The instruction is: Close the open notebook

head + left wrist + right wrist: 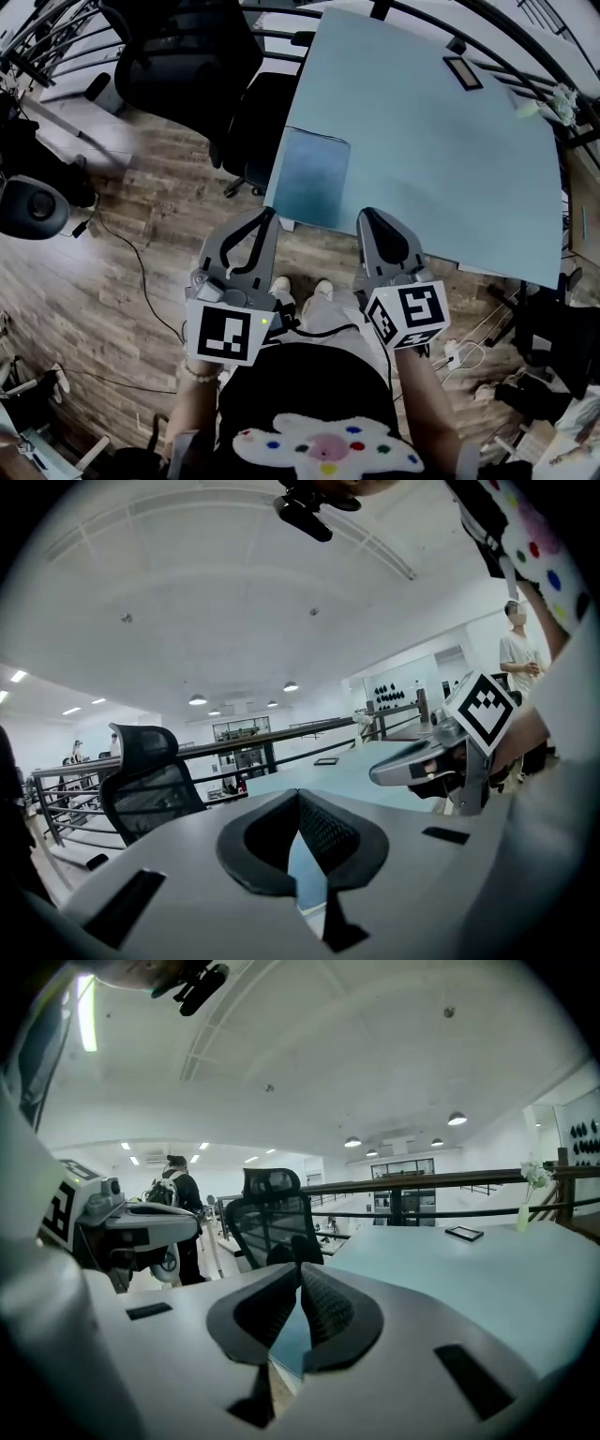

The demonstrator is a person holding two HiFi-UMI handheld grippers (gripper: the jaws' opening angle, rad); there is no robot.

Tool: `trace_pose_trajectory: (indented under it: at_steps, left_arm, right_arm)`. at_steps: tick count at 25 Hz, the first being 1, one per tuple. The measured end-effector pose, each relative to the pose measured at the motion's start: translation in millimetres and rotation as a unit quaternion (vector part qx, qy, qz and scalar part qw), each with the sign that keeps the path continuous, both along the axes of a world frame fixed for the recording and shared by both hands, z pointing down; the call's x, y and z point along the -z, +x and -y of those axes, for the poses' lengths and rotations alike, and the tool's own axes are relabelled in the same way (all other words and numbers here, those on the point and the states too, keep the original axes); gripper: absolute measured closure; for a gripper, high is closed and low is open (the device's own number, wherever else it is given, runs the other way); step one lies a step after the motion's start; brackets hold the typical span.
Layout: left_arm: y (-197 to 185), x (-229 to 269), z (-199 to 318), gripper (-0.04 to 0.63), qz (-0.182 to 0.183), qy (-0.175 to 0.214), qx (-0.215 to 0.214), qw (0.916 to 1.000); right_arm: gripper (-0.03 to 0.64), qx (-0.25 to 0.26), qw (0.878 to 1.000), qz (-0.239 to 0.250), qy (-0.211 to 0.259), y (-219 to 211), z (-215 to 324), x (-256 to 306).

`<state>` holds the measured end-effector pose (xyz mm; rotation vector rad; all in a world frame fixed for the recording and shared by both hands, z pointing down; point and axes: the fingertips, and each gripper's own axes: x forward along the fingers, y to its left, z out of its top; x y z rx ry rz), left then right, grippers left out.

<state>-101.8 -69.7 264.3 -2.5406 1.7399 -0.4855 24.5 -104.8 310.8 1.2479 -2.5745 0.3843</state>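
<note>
Left gripper [266, 221]: we hold it low in front of the body, over the wood floor [141, 216] and short of the table's near edge. It touches nothing. Our read is that it's parked clear because there's no work left for it. Its own view shows the jaws clenched, pads meeting at the tips with only a sliver of gap below, and nothing between them.

Notebook [314, 174]: it lies flat on the table [441, 159], at the near left corner and just inside the edge. We see a single blue cover with no spread pages, so we judge it already closed and the task looks done. It sits ahead of the grippers, between their lines, and apart from both.

Right gripper [368, 217]: same posture, beside the left one and just off the table edge, pointing slightly down toward the tabletop. The jaws are clamped together on nothing. The dark strip behind the tips is an office chair [272, 1218] in the background, not a held item.

The rest of the tabletop is nearly bare. One small dark flat item [462, 72] sits far right, well apart from the notebook.
</note>
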Motion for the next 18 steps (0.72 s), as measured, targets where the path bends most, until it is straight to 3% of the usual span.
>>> trace_pose_trajectory:
  at_steps: [7, 18]
  left_arm:
    - [7.0, 12.2, -2.9, 0.578, -0.008, 0.006, 0.001, 1.0]
    - [18.0, 18.1, -3.2, 0.578, -0.01, 0.005, -0.004, 0.9999]
  right_arm:
    - [0.575, -0.006, 0.999, 0.01, 0.037, 21.6, -8.5, 28.1]
    - [0.578, -0.011, 0.998, 0.002, 0.054, 35.2, -14.8, 43.6]
